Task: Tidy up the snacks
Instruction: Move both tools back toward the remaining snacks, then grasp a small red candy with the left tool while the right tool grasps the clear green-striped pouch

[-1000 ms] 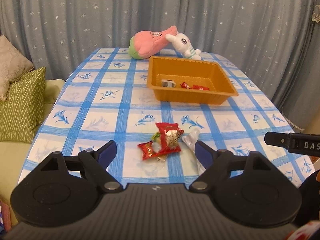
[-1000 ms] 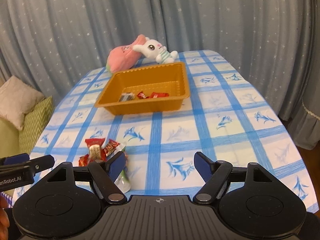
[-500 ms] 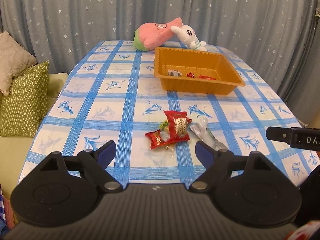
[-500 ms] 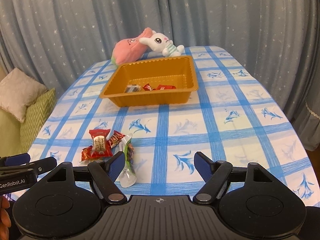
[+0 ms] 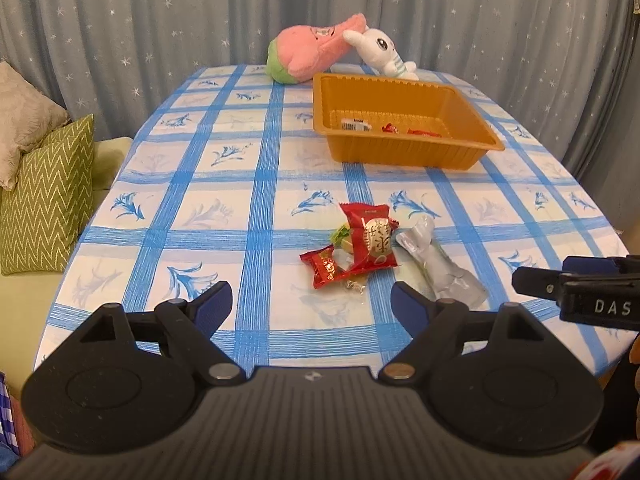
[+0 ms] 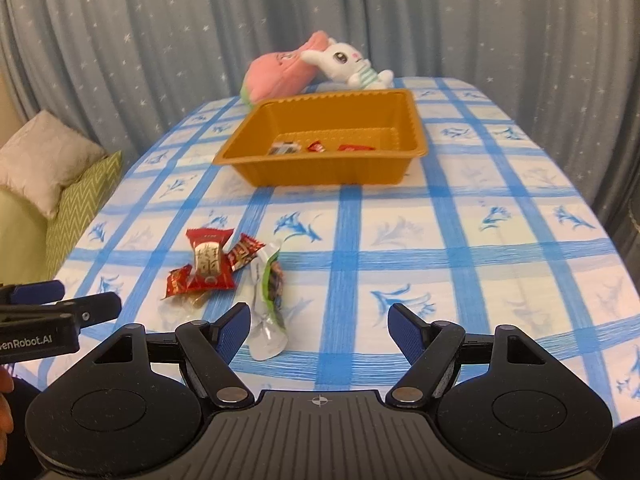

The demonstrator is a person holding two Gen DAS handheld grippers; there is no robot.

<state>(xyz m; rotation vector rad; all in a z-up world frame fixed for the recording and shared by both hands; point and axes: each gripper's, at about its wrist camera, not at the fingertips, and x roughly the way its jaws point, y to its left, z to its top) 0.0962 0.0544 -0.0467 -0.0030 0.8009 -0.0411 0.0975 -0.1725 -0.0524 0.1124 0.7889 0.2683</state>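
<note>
A small heap of red snack packets point(image 5: 362, 246) point(image 6: 208, 266) lies on the blue-checked tablecloth, with a silver pouch point(image 5: 440, 266) point(image 6: 266, 300) beside it. Farther back stands an orange tray point(image 5: 400, 152) point(image 6: 320, 176) holding three small snacks. My left gripper point(image 5: 310, 302) hovers open just short of the heap, nothing between its fingers. My right gripper point(image 6: 319, 324) is open too, its left finger close to the silver pouch. Each gripper shows at the edge of the other's view.
A pink plush point(image 5: 308, 54) and a white rabbit plush point(image 5: 382, 52) lie behind the tray at the table's far end. Green and beige cushions point(image 5: 44, 196) sit on a sofa to the left. Starred grey curtains hang behind.
Both grippers have sunk toward the table and now look more level across it, so the snacks and tray sit higher and larger in view. Neither gripper's opening has changed.
</note>
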